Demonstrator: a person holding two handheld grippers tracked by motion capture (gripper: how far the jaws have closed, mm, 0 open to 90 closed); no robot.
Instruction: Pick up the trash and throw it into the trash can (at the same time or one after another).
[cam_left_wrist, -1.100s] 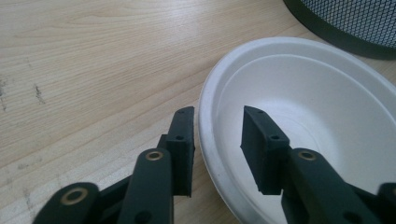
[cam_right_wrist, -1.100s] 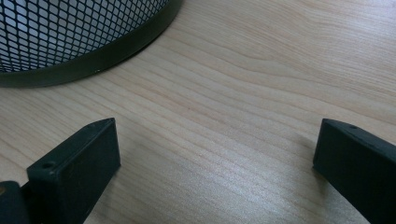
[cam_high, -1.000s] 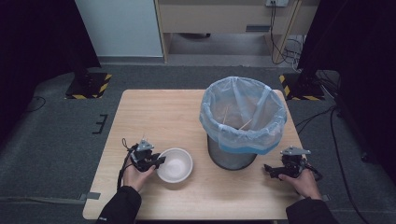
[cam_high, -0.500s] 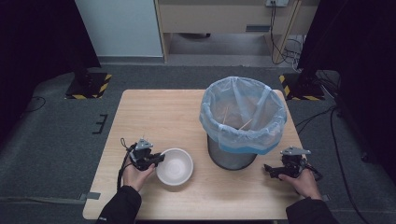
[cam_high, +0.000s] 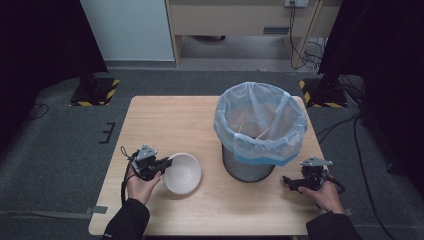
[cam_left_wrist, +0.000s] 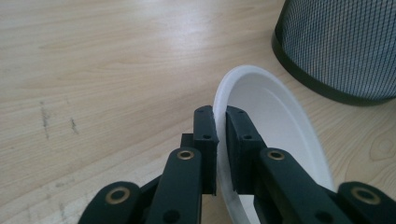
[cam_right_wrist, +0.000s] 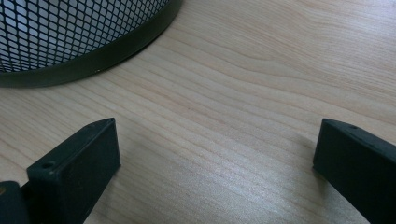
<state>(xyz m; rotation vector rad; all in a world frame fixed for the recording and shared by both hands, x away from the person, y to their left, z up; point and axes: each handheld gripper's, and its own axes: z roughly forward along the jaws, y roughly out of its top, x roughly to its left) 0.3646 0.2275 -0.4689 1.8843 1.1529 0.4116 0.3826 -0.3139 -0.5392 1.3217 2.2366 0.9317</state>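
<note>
I've got my left gripper clamped on the white bowl's rim, right gripper spread empty; emptying it into the lined mesh bin remains.

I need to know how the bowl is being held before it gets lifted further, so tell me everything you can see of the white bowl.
The white bowl is round, plain and smooth, plastic or ceramic by its look, and seems empty. It sits near the front left of the wooden table, beside the mesh bin and apart from it. The left gripper is shut on its rim, one jaw inside and one outside, so the bowl looks tipped up on that side in the left gripper view. Whether its base touches the table I cannot tell.
</note>
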